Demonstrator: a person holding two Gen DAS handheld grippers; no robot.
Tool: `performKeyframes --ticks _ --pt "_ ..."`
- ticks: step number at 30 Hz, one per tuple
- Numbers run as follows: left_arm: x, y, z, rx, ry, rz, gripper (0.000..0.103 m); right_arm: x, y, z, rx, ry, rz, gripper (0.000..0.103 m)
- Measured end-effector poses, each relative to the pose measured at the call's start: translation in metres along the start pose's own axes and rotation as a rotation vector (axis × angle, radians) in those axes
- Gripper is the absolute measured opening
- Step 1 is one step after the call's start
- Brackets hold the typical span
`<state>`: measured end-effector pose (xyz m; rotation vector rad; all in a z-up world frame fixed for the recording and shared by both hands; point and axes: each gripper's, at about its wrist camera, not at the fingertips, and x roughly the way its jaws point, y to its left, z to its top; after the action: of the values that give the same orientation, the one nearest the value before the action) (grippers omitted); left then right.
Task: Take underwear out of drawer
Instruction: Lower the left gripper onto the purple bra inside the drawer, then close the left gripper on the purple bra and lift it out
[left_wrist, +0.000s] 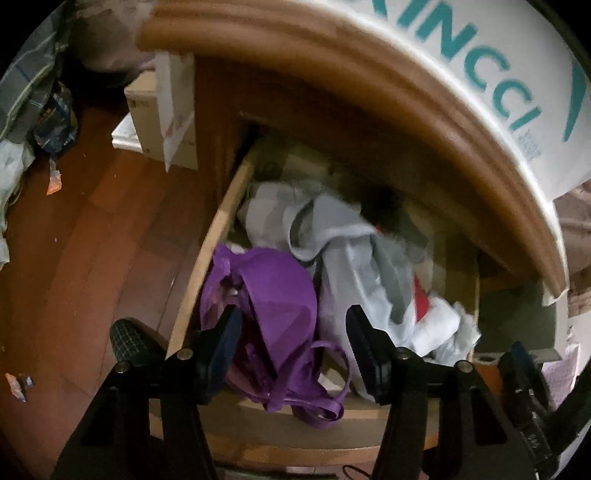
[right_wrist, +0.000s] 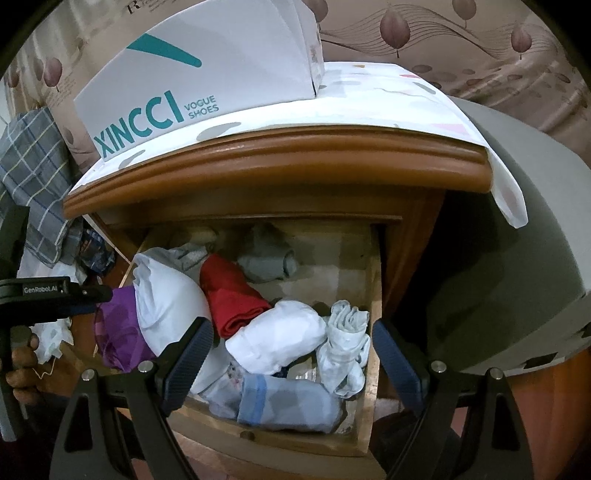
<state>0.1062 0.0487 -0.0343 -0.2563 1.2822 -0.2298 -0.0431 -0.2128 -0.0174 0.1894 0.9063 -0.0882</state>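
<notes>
At the left end of the open drawer, the left gripper points steeply down into the clothes. Its two dark fingers straddle a purple bra, one on each side of the cup, with the jaws about half open; whether the pads press the fabric cannot be told. The bra lies against the drawer's left wall, and its straps hang over the drawer's front edge. In the right wrist view a hand grips the handle of this tool at the picture's left edge, left of the drawer, with the tool's black body reaching toward the purple cloth.

In the drawer's middle lies a heap of pale grey and white underwear, touching the bra on its right side. Beside it, further right, sits a folded red garment, with a grey rolled piece behind it toward the drawer's back.

Over the drawer's front right part hangs the right gripper, tilted downward, jaws wide open and holding nothing. Between its fingers lie a white bundle and a twisted white piece; a pale blue folded item rests against the drawer's front wall.

Above the drawer, on the nightstand, stands a white shoe box.
</notes>
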Motion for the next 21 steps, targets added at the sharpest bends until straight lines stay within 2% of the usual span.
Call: performKeyframes --ticks 4,8,17,18,20,21 --pt "0.023 0.006 0.000 -0.050 0.051 -0.006 0.054 0.000 0.002 0.000 -0.008 -0.001 0.000 0.090" --pt "0.042 0.015 0.004 -0.107 0.062 0.004 0.051 0.002 0.003 0.000 -0.008 0.005 0.003 0.090" --pt "0.068 0.028 0.018 -0.233 0.059 -0.036 0.051 0.004 0.003 -0.001 -0.002 0.016 0.004 0.090" --pt "0.069 0.029 0.018 -0.241 0.062 -0.045 0.050 0.004 0.002 -0.001 -0.001 0.018 0.004 0.090" --pt "0.068 0.028 0.018 -0.234 0.047 -0.058 0.036 0.005 0.002 -0.001 0.001 0.021 0.005 0.090" --pt "0.068 0.028 0.017 -0.229 0.043 -0.077 0.033 0.004 0.002 -0.001 0.002 0.020 0.004 0.090"
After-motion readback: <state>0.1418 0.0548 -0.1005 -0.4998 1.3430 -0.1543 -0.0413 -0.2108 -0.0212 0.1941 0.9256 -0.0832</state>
